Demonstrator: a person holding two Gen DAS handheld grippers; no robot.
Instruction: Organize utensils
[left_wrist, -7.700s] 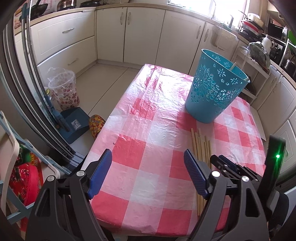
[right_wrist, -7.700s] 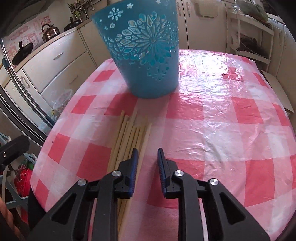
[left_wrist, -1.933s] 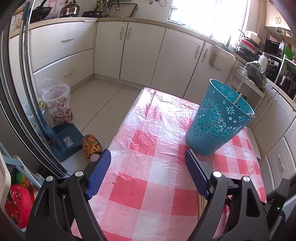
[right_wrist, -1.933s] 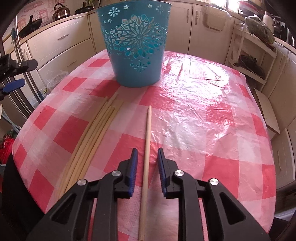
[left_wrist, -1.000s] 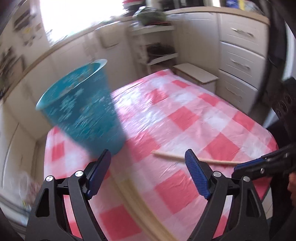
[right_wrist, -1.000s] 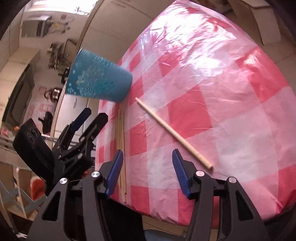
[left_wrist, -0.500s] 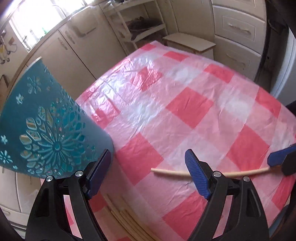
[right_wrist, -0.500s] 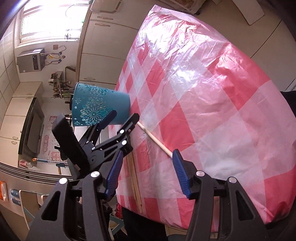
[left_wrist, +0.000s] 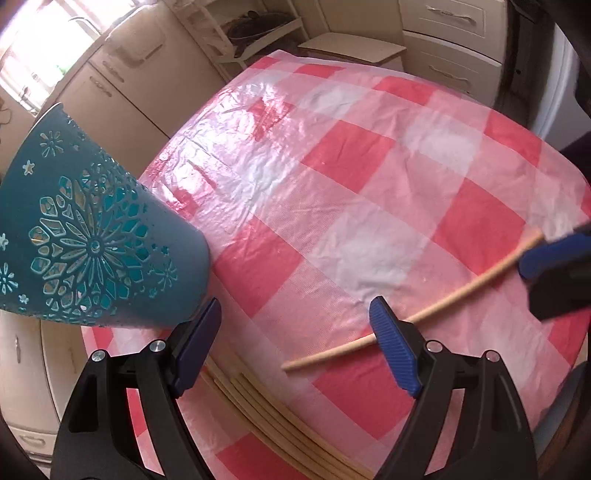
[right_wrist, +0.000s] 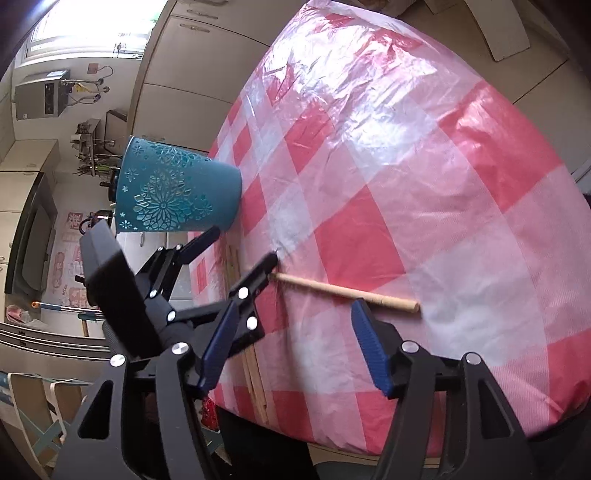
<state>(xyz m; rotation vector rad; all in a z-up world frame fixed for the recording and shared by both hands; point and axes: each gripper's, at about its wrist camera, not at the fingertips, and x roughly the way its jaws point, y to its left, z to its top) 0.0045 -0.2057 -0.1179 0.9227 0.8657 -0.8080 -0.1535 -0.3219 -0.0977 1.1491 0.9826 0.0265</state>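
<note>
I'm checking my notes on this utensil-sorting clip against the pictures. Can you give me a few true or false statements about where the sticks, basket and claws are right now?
1. The single wooden stick lies flat on the checked tablecloth. True.
2. The blue basket lies tipped on its side. False: it stands upright on the table.
3. The left claw is open with nothing pressed between its pads. True.
4. The right claw is clamped on the single stick. False: its jaws have just been opening, and the stick lies free.
5. A bundle of sticks lies apart from the single one. True.
</note>
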